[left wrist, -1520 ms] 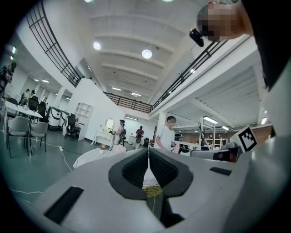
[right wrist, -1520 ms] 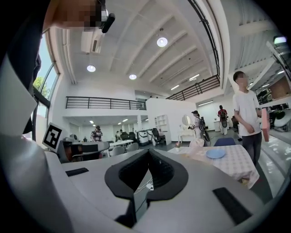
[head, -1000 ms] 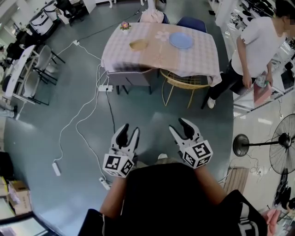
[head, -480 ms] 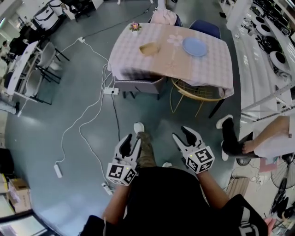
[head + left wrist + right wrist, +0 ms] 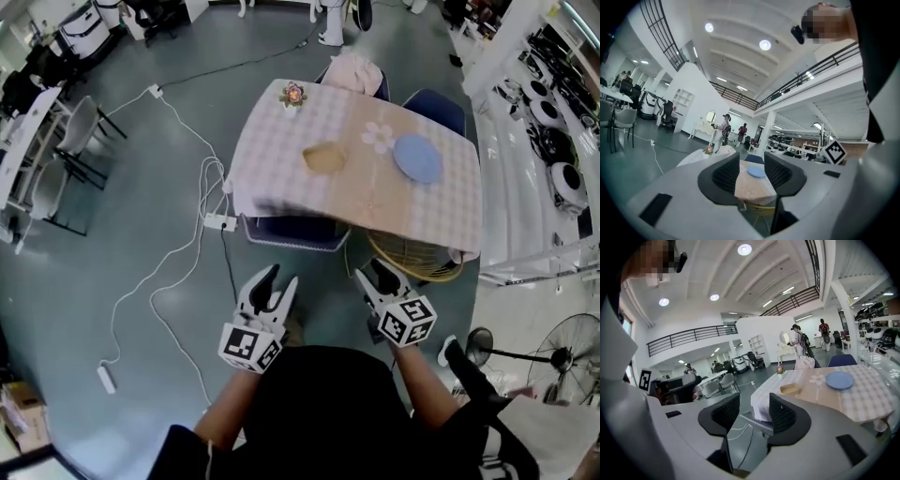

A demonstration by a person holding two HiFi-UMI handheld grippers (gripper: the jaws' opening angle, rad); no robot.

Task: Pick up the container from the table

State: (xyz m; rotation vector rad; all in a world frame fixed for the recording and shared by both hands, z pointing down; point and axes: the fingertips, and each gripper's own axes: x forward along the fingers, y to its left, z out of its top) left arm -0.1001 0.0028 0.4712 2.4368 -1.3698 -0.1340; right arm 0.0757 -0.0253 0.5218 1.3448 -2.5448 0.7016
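The pick-up is only beginning. The shallow tan oval container (image 5: pixel 324 157) is sitting between the long edges of the checked-cloth table (image 5: pixel 272 150), well apart from both grippers. It is lying open side up, and its long axis seems to be running along the table's length. The left gripper (image 5: pixel 277 279) is closing its jaws on nothing, and the right gripper (image 5: pixel 373 273) is holding its jaws apart, empty.

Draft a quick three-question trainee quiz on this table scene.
1. Head view: what lies right of the tan container on the table? A) blue plate B) mug C) book
2. True or false: the right gripper grips the container.
3. What stands at the table's far left corner?
Key: 1 A. 2 false: jaws apart, nothing between them. 3 small flower ornament.
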